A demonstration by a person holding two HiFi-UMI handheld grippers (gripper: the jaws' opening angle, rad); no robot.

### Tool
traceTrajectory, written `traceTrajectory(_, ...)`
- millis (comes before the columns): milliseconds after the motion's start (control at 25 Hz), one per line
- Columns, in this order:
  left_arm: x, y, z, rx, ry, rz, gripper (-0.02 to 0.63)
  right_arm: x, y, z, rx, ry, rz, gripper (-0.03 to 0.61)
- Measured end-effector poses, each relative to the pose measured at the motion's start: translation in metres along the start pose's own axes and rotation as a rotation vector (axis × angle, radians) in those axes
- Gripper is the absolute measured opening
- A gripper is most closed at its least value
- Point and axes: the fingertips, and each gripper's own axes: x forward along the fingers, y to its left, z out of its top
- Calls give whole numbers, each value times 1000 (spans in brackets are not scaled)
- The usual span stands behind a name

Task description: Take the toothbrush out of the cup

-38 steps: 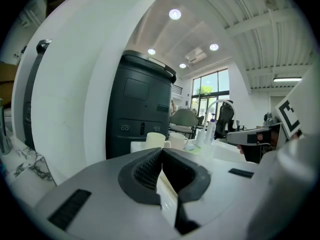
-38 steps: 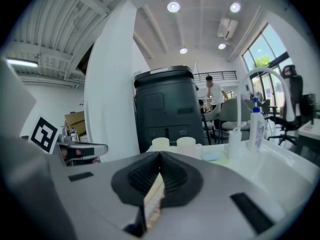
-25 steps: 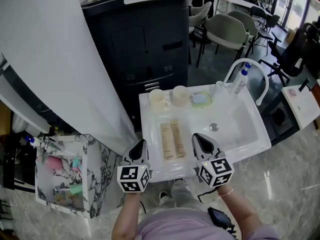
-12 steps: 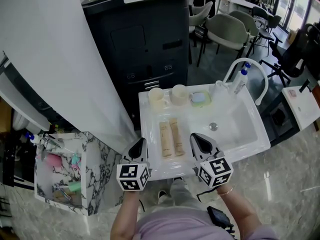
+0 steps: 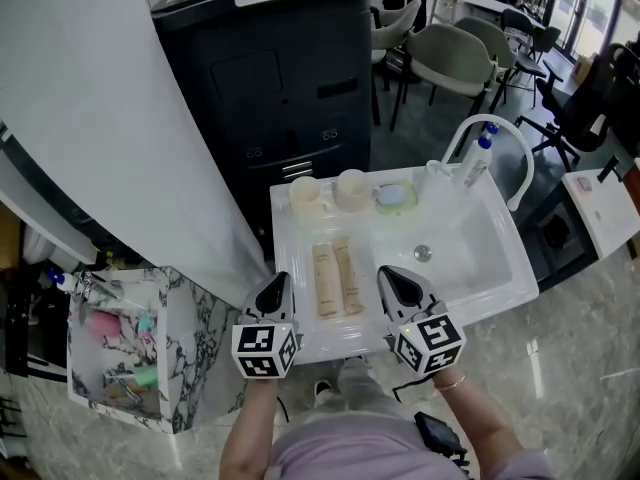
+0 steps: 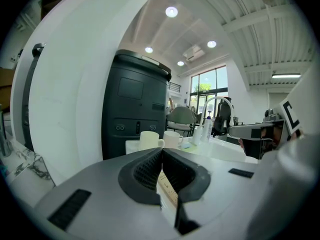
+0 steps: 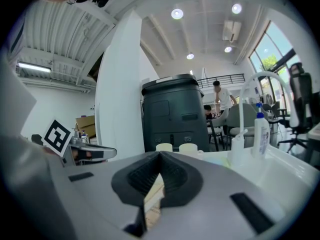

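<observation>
head view: sat up high and looked almost straight down on the white washbasin [image 5: 296,258], far enough back to catch the left gripper [image 5: 277,284] and right gripper [image 5: 386,274] at the bottom edge
left gripper view: rode low, facing nearly level along its own jaws, close over the counter
right gripper view: same deal (just nearer the faucet [image 7: 248,86] side)
shared by all three: the two cups [image 5: 305,195] and the dark cabinet [image 5: 290,78] behind them
extra overlap: each gripper view caught the other gripper at its edge
</observation>
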Motion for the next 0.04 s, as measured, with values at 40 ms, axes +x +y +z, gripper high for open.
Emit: traceTrajectory(40,2,0,0,1,1,0,2,1,-2,0,0,1,1,3)
